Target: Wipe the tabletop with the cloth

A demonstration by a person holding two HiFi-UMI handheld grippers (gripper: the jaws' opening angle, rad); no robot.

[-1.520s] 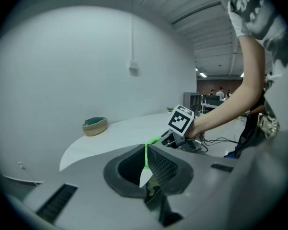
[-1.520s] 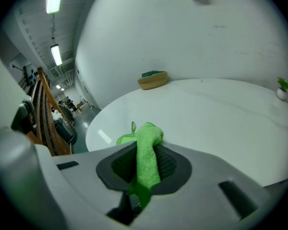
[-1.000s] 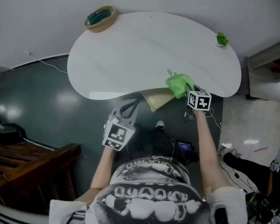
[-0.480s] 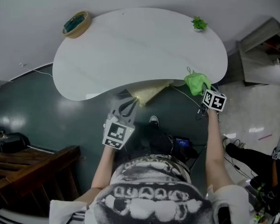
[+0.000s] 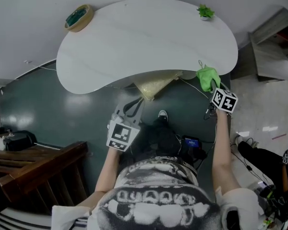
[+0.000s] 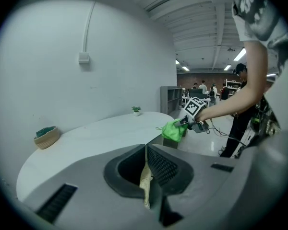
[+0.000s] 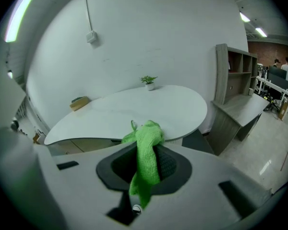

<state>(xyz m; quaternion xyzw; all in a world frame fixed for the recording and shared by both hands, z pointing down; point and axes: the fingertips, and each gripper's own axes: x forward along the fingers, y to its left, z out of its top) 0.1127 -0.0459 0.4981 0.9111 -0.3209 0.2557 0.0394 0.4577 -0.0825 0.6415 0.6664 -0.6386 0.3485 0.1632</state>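
The pale strip (image 6: 145, 181) pinched in the left gripper (image 6: 145, 150) shows edge-on only; it is perhaps a thin cloth. In the head view a pale sheet (image 5: 153, 84) runs under the rim of the table (image 5: 134, 42), its far part hidden. The green cloth (image 7: 146, 157) covers the jaw tips of the right gripper (image 7: 146, 145). The teal contents of the bowl (image 5: 78, 17) are too small to name.

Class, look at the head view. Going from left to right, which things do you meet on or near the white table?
Round woven basket with teal contents, left gripper, bright green cloth clamped in the right gripper. The small potted plant lines up with the cloth, so it is omitted.
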